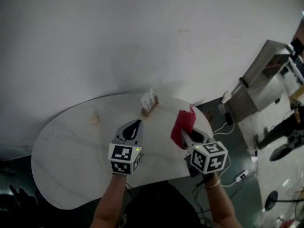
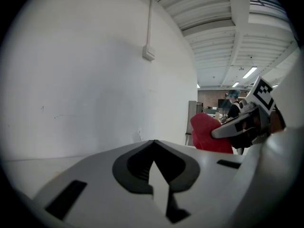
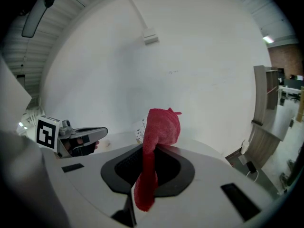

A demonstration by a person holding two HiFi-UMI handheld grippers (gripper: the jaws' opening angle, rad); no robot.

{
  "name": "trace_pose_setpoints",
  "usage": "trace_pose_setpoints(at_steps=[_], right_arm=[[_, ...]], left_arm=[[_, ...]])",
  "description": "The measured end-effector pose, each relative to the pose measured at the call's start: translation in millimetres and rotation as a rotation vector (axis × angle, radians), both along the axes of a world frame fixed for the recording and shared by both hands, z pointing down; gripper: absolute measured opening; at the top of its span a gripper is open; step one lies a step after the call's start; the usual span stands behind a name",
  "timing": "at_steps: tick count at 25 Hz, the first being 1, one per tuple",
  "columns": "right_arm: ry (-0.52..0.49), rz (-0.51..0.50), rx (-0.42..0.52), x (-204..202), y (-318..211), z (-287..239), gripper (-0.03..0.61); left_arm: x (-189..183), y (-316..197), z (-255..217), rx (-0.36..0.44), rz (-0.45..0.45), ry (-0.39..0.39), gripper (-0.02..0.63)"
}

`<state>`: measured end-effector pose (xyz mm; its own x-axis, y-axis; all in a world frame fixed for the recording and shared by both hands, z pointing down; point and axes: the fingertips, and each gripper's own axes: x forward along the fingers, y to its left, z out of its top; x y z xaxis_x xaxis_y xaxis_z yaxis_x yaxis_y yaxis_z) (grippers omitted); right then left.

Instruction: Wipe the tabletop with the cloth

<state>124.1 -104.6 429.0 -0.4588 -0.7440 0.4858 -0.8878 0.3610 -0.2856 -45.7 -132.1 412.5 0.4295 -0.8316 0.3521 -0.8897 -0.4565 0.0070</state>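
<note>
In the head view the red cloth (image 1: 184,124) is pinched in the right claw (image 1: 183,135) over the right-hand part of the pale worktop (image 1: 71,151). Most of it stands bunched beyond the tips, and whether it touches the surface I cannot tell. The left claw (image 1: 137,123) hovers over the middle, near a small card stand (image 1: 149,101). The left gripper view shows that claw's jaws closed together with nothing between them, the cloth off to its right. In the right gripper view the jaws are clamped on the cloth, one tail hanging back toward the camera and the bulk rising past the tips. I judge the cloth is in hand and wiping is about to begin. The next move calls for lowering the bunch flat onto the worktop and sweeping while steering clear of the stand.
</note>
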Motion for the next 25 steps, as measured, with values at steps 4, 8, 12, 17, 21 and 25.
trace_pose_setpoints(at_steps=[4,8,12,17,21,25], right_arm=[[-0.011,0.011,0.023,-4,10,-5,0.046],[-0.023,0.038,0.071,-4,17,-14,0.046],[0.01,0.047,0.136,-3,23,-24,0.046],[0.019,0.069,0.17,-1,26,-30,0.046],[0.025,0.07,0.173,-3,29,-27,0.046],[0.035,0.069,0.189,-6,32,-28,0.046]], left_arm=[[-3,12,-7,0.007,-0.002,0.021,0.003],[-9,23,-9,0.012,-0.009,0.04,0.003],[-15,31,-9,0.015,-0.015,0.053,0.003],[-20,35,-10,0.014,-0.019,0.07,0.003],[-21,38,-7,0.004,-0.017,0.079,0.003],[-20,39,-7,0.007,-0.013,0.083,0.003]])
